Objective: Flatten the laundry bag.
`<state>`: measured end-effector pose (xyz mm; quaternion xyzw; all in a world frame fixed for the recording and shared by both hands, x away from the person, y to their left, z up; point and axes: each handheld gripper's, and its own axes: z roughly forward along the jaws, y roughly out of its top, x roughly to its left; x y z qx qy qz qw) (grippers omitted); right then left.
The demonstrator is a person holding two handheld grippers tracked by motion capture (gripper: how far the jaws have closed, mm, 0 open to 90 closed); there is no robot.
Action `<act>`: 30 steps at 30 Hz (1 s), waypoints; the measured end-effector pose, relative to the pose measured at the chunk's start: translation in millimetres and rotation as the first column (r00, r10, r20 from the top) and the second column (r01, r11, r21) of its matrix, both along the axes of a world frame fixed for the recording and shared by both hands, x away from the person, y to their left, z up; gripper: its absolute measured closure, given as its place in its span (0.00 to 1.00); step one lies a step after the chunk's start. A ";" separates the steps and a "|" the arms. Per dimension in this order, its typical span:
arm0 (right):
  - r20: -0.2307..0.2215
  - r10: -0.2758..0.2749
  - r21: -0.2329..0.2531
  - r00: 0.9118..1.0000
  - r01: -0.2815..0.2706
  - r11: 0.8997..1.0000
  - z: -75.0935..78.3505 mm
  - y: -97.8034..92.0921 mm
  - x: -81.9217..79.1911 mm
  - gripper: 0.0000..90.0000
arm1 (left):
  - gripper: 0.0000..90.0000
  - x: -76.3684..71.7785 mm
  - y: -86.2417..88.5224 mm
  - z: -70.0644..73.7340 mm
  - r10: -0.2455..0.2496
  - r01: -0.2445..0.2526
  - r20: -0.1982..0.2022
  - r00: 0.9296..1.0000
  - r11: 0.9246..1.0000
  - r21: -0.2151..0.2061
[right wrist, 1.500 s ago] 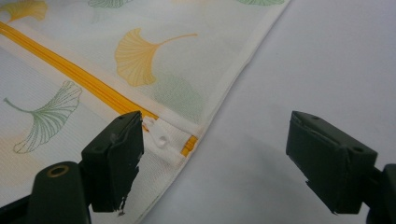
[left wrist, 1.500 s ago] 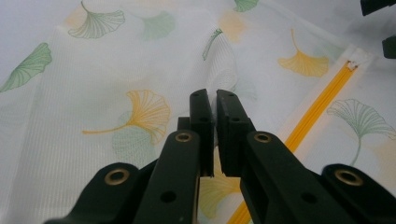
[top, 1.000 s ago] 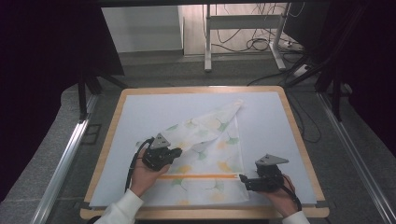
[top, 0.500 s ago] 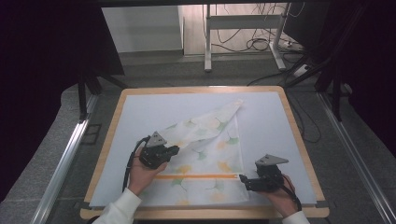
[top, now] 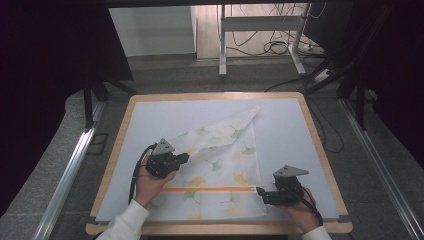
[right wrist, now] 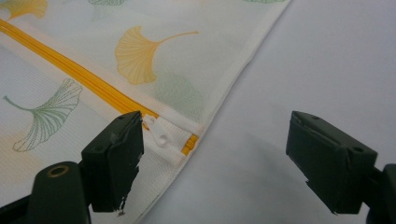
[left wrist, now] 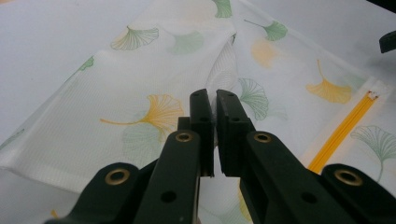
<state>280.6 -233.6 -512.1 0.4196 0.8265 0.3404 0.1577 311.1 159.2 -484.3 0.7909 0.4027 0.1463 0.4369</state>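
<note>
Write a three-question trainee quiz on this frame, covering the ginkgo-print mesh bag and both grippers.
1. True or false: the right gripper is clamped on the orange zipper.
2. What does the left gripper pinch: A the table's wooden rim, B a fold of the white ginkgo-print mesh laundry bag, C a cable?
3. Which end of the zipper lies by the right gripper?

Key: 1 false, its jaws stand open. 2 B. 3 the end with the white pull tab.

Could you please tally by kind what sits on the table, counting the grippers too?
Mesh bag with ginkgo-leaf print: 1
Orange zipper across it: 1
Grippers: 2, the left gripper shut on the bag's fabric, the right gripper open beside the zipper's end
Total: 4
</note>
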 end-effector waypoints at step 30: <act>-0.012 0.004 -0.010 1.000 -0.004 1.000 -1.8 1.2 0.4 0.21 | 0.97 13.4 21.7 4.7 0.052 -0.052 -0.004 0.999 0.998 -0.037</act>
